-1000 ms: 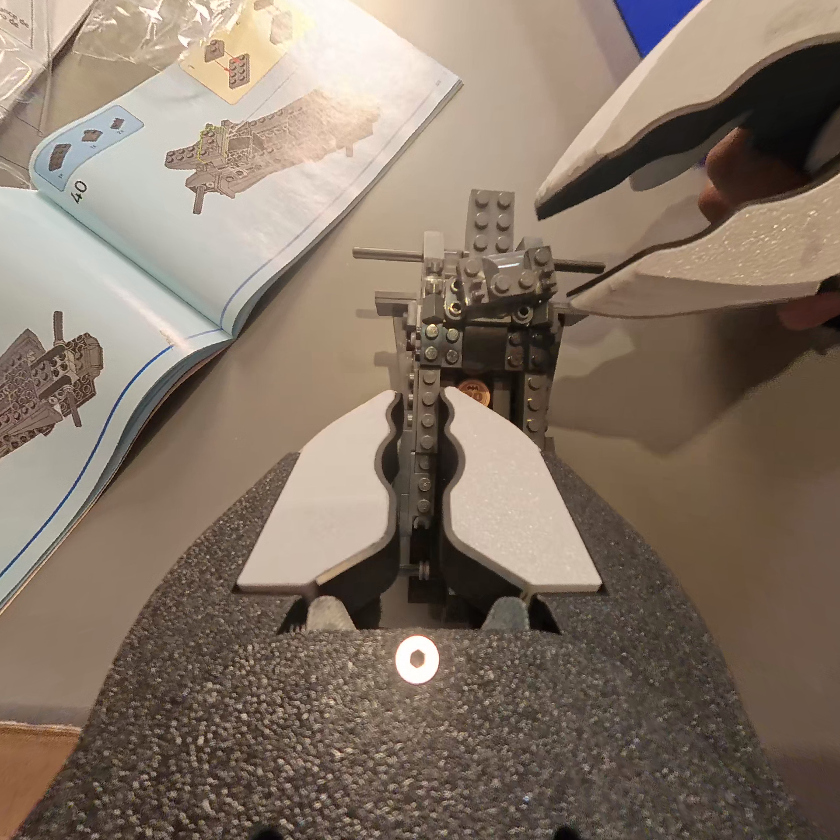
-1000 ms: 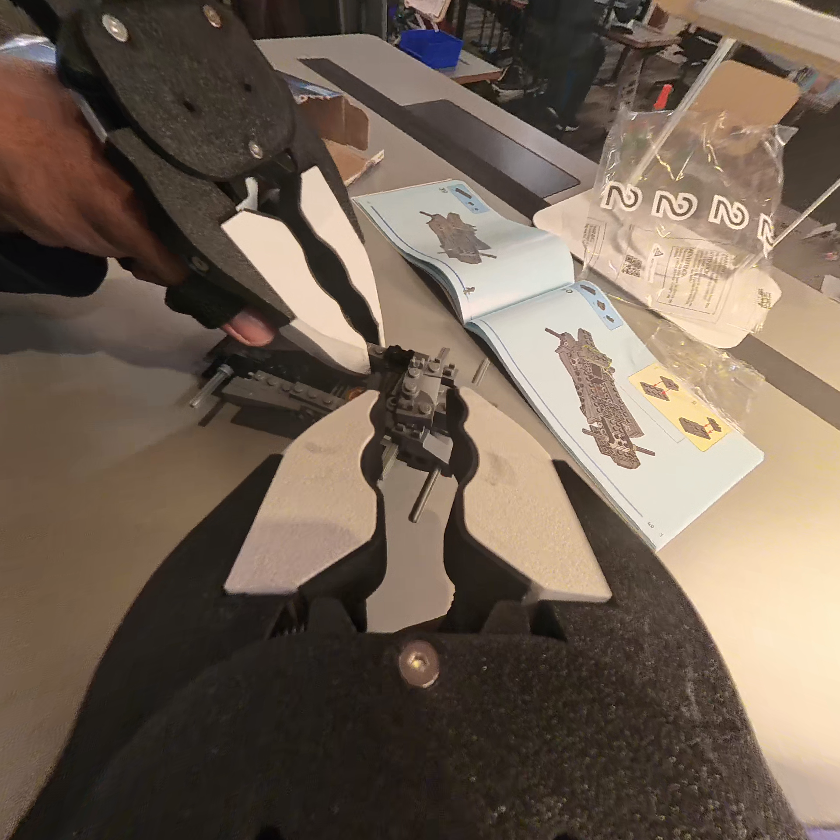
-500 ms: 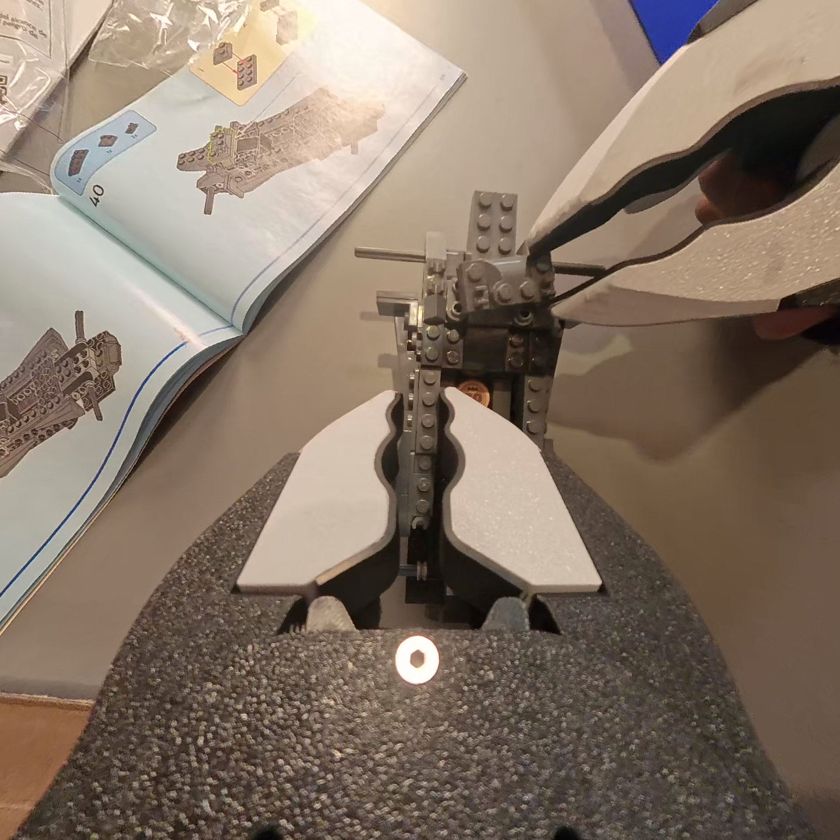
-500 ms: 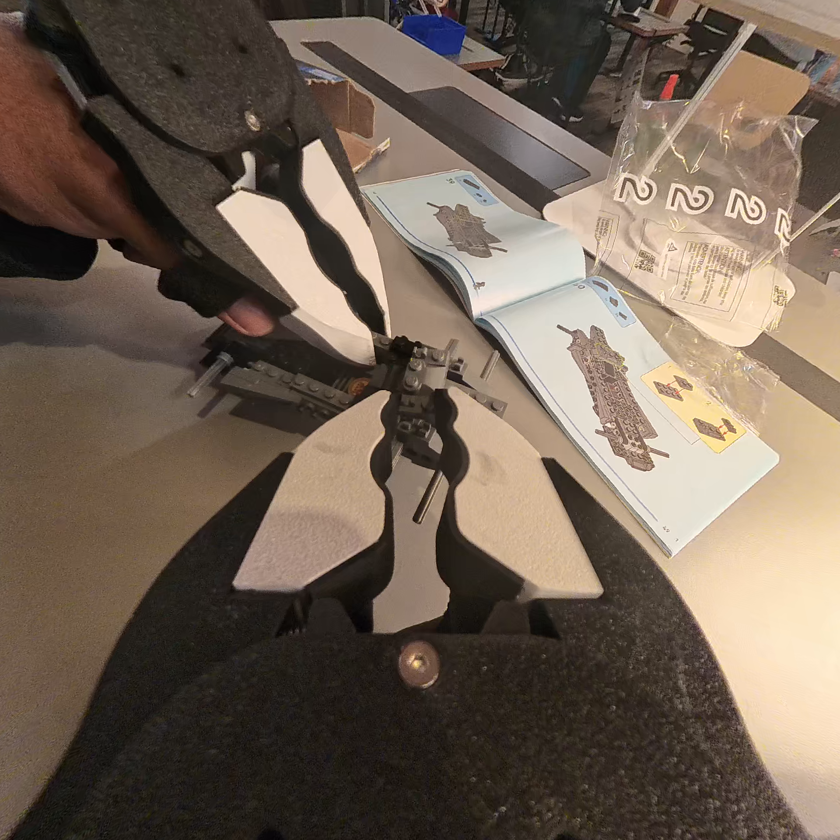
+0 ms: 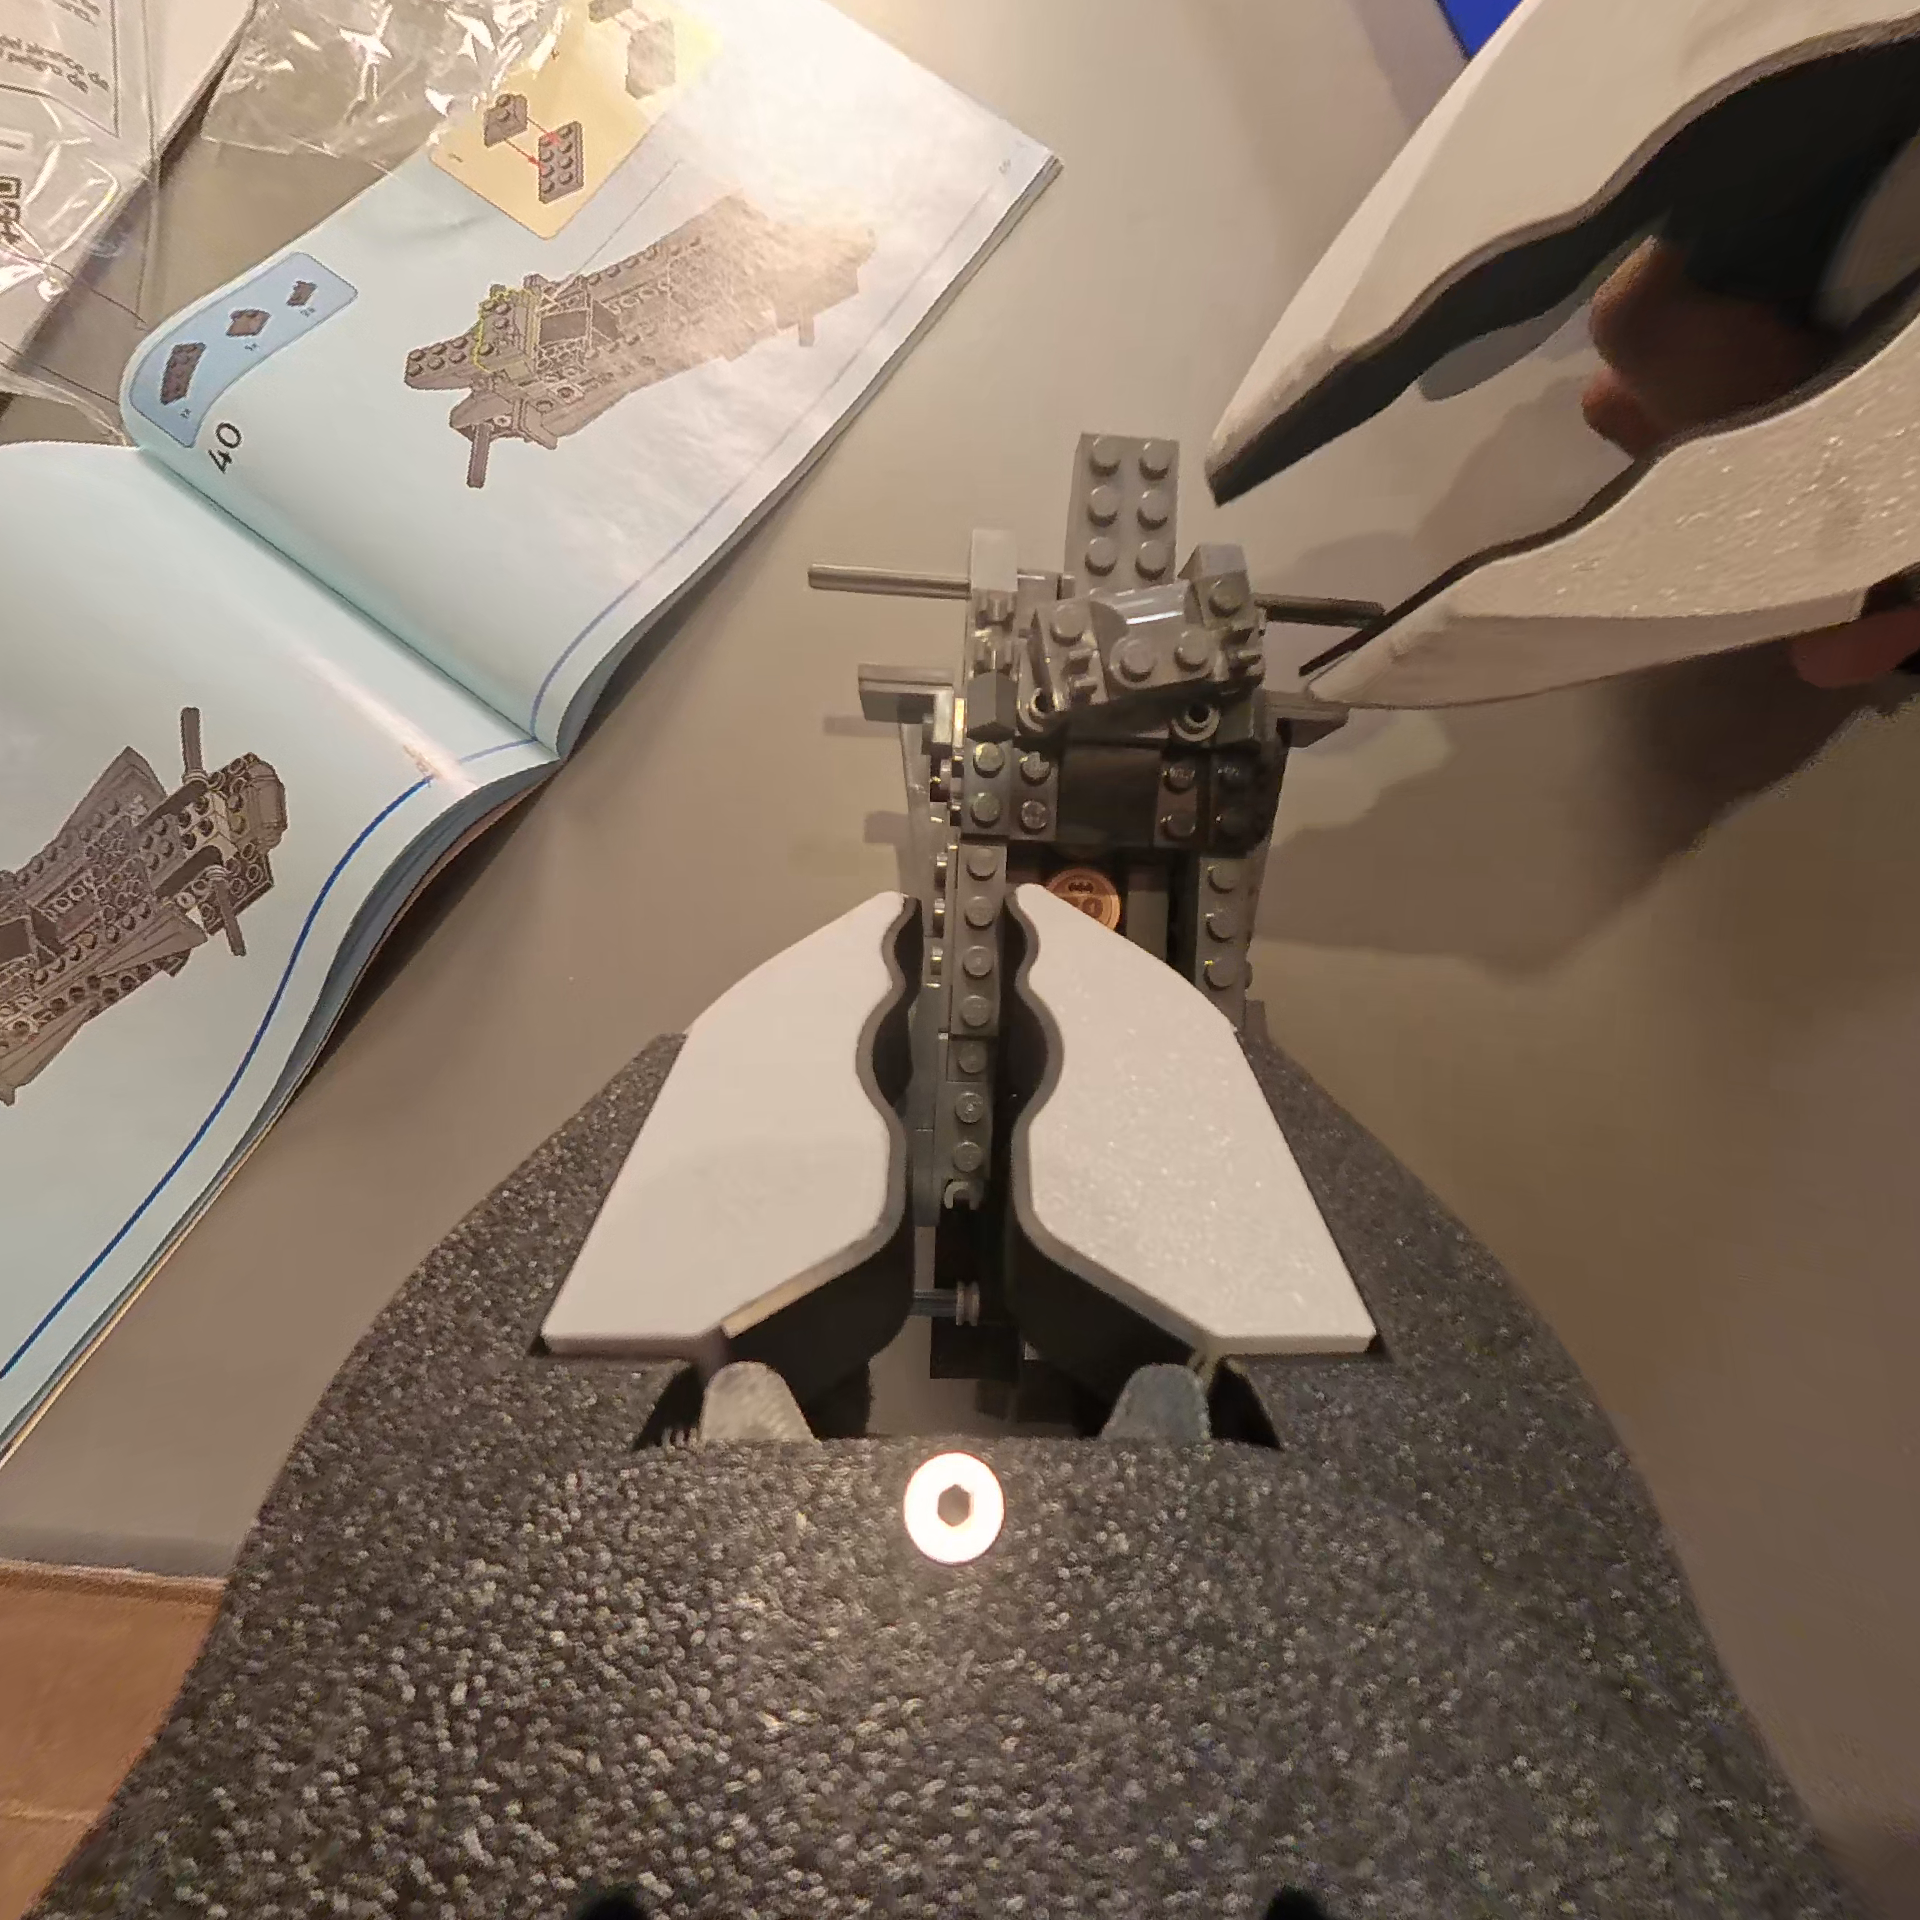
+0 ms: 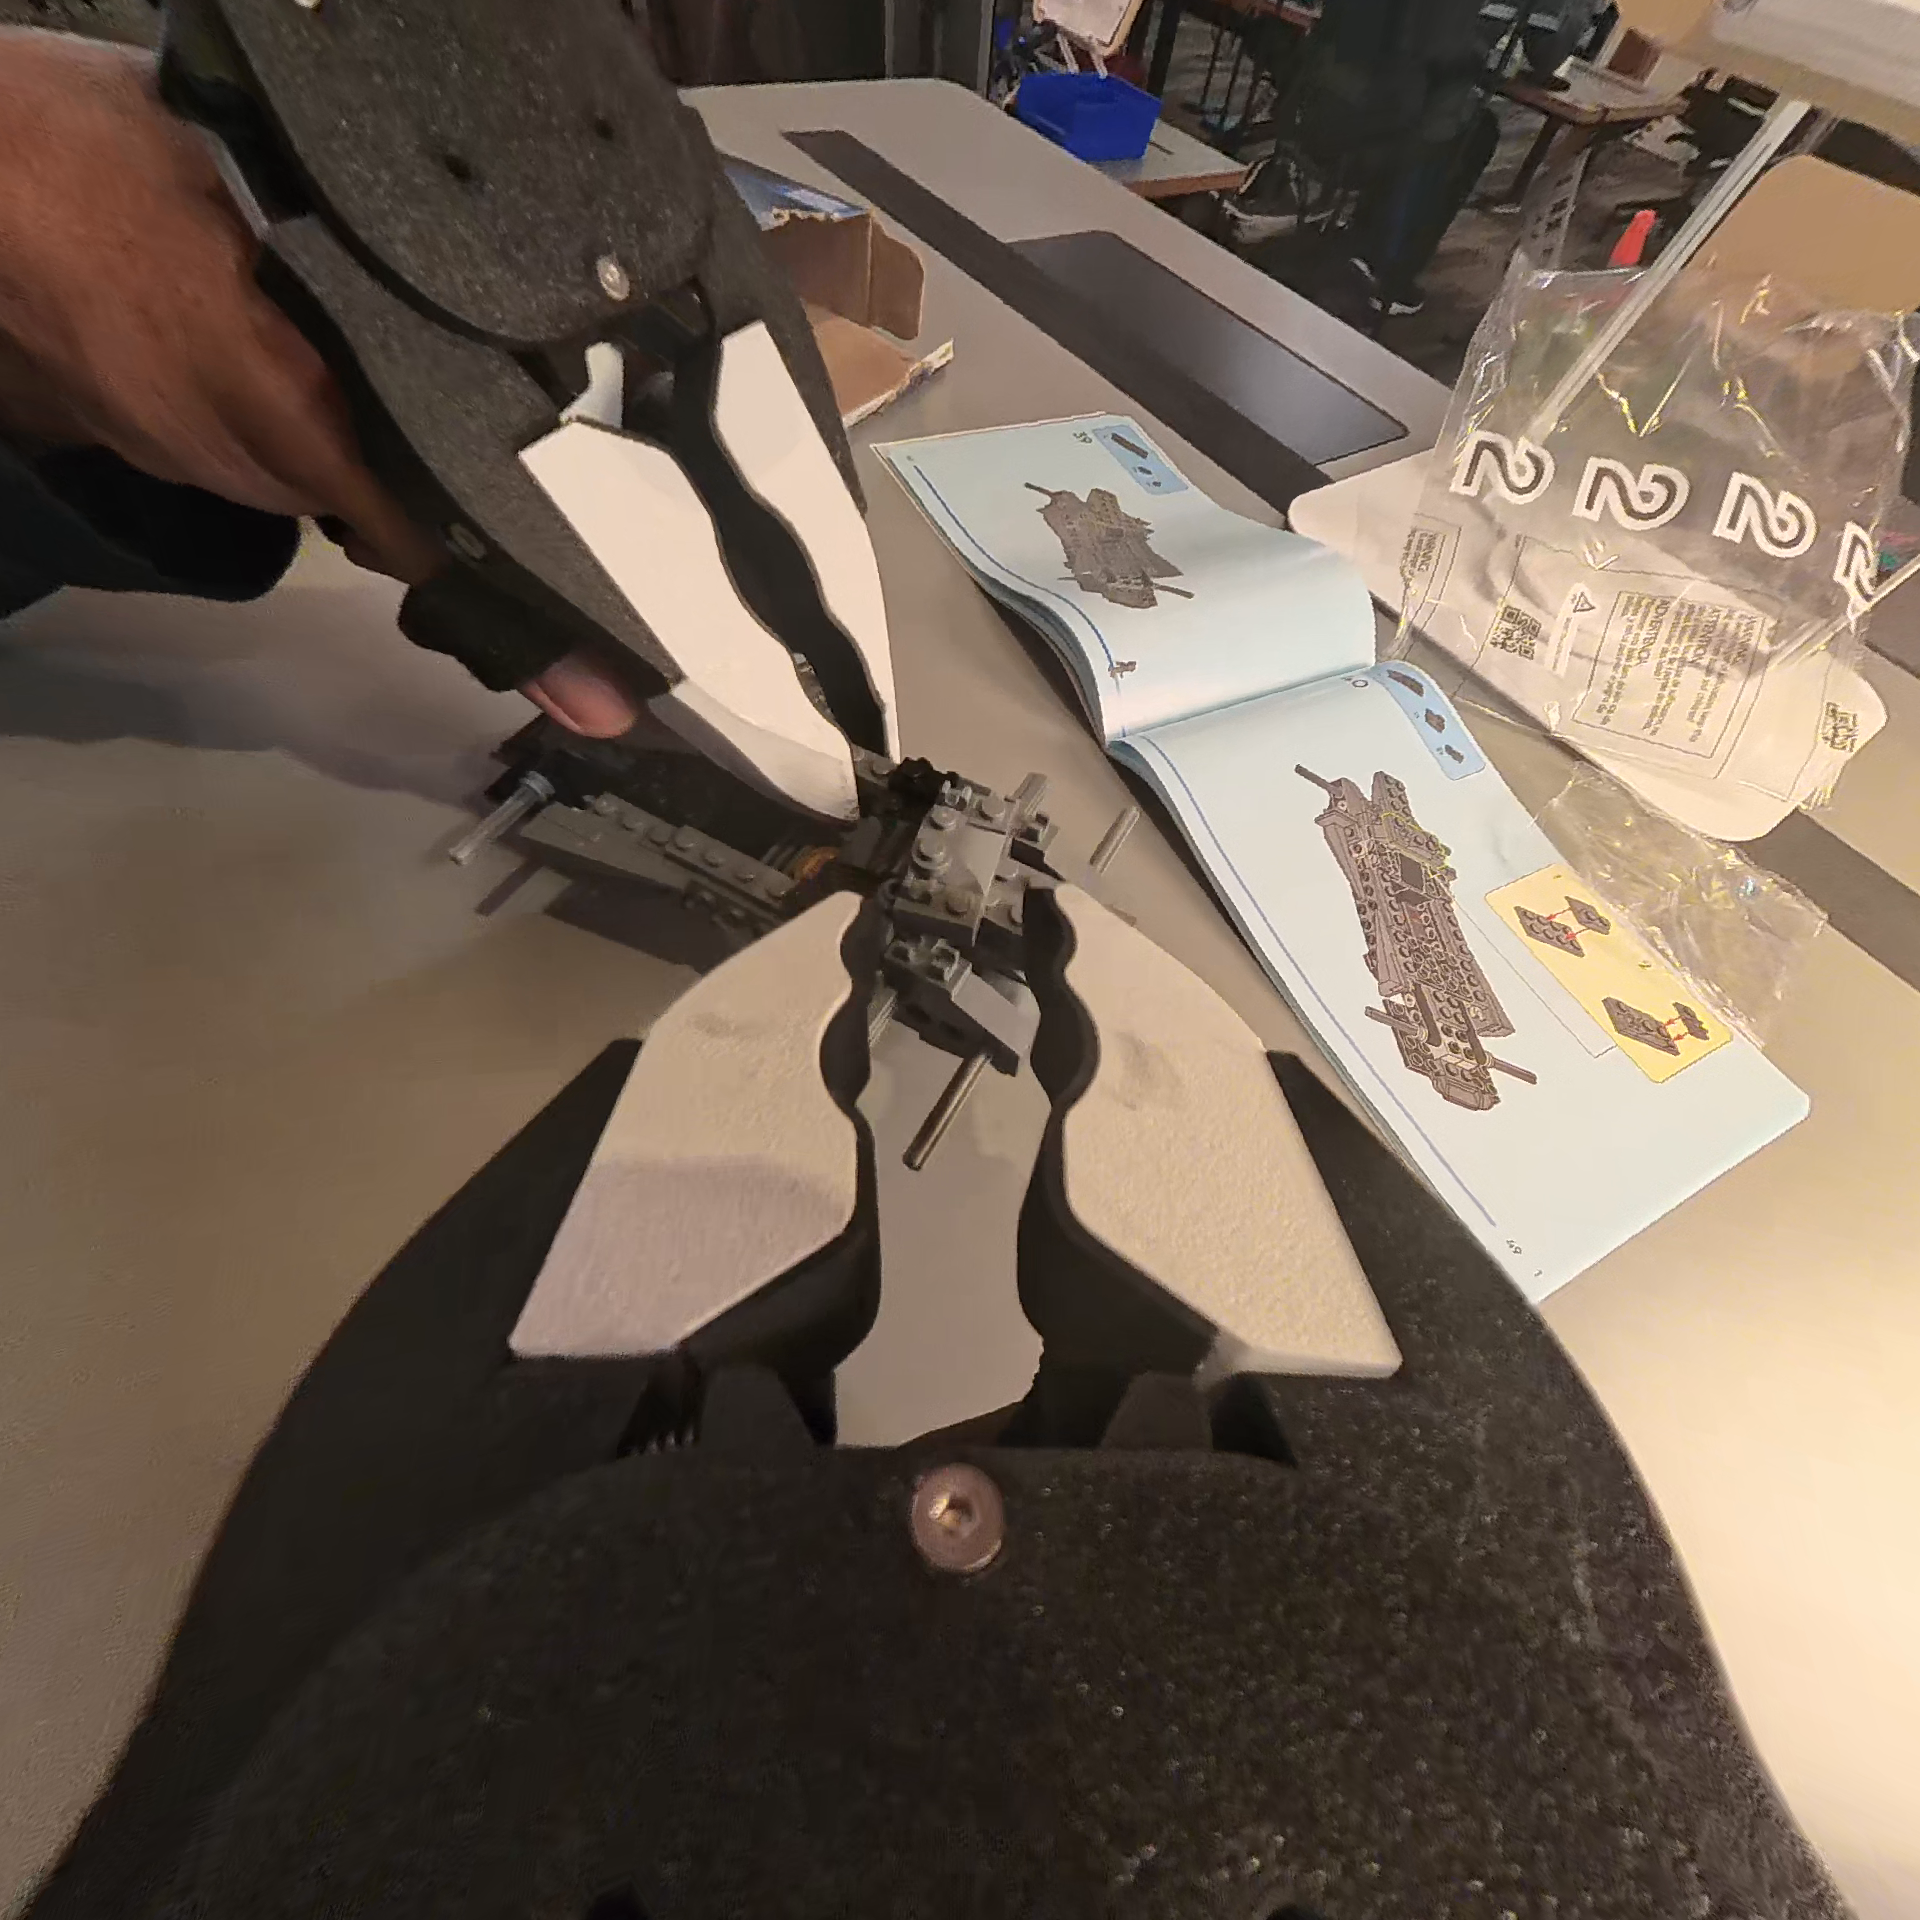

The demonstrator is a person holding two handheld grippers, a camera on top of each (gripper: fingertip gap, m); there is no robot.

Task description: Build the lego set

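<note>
Partly hidden: grey brick model (image 5: pixel 1117 748) inside left claw (image 5: pixel 964 914).

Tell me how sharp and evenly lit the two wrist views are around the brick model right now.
Left wrist view: the grey brick model is sharp under warm light and throws soft shadows onto the table; the booklet bends with wide-angle distortion. Right wrist view: the model looks slightly smeared, the clear plastic bag glints with glare, and the background is dim.
</note>
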